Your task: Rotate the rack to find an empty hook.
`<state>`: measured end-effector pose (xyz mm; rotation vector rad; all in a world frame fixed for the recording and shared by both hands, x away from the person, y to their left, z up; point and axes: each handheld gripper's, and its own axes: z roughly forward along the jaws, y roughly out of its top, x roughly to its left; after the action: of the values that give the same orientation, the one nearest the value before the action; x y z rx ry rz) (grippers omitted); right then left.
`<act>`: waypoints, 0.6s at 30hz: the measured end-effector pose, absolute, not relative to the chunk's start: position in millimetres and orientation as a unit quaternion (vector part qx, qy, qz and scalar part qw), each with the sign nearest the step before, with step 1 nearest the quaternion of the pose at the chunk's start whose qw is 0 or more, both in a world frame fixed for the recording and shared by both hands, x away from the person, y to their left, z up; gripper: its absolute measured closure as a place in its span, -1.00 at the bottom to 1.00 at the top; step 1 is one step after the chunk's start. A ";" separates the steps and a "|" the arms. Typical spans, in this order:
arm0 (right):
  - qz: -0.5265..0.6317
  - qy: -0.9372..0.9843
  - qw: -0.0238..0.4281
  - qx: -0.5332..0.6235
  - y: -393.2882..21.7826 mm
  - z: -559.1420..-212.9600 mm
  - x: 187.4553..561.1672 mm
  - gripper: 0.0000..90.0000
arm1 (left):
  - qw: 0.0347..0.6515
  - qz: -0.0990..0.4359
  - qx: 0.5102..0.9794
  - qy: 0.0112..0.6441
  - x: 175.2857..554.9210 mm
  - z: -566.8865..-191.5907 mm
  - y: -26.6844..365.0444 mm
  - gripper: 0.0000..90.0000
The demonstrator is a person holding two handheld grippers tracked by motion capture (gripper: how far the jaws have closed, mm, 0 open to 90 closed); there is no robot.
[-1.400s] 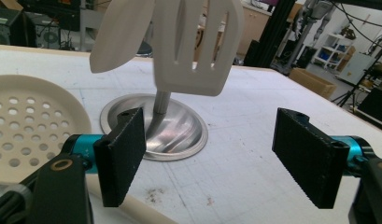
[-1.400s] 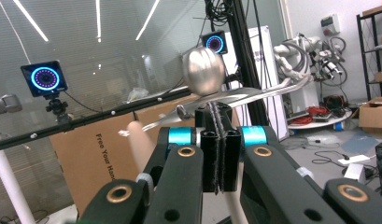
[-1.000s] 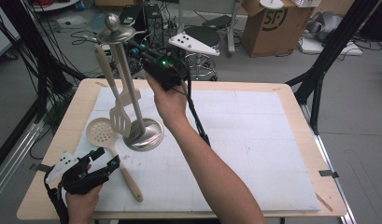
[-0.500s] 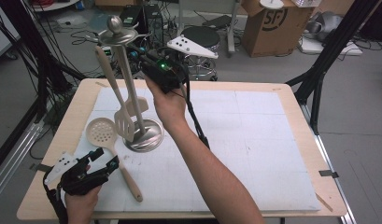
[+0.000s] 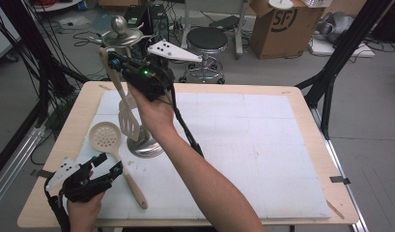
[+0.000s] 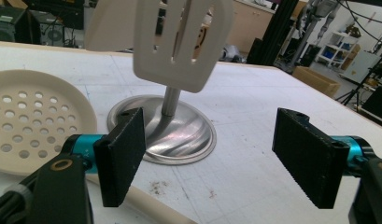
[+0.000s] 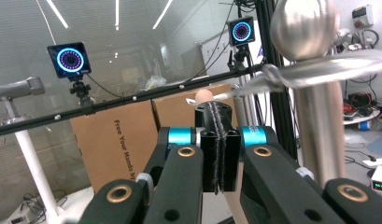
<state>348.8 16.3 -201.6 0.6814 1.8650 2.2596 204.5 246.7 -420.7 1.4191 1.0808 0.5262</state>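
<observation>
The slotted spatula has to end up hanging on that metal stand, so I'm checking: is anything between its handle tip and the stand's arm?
Nothing visible. The right tongs are shut on the slotted spatula, its handle tip just short of the stand's arm, with open air between.

Your workshop, cluttered behind the table

You stand at a wooden table (image 5: 311, 96) topped with a white mat (image 5: 262, 145); beyond it a grey floor (image 5: 373, 125) carries a black stool (image 5: 206, 39), cardboard boxes (image 5: 277, 26), loose cables (image 5: 74, 24) and black stand legs (image 5: 340, 58). Ceiling strip lights (image 7: 58, 14) glow overhead.
</observation>
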 end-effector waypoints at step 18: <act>0.750 0.610 0.078 0.243 40.4 -206.8 357.3 1.00 | 0.600 0.227 0.608 0.467 204.4 -420.6 248.8 -0.41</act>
<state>357.3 40.4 -206.8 0.7283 1.8280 2.2451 204.4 248.8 -420.6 1.4095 1.0827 0.5260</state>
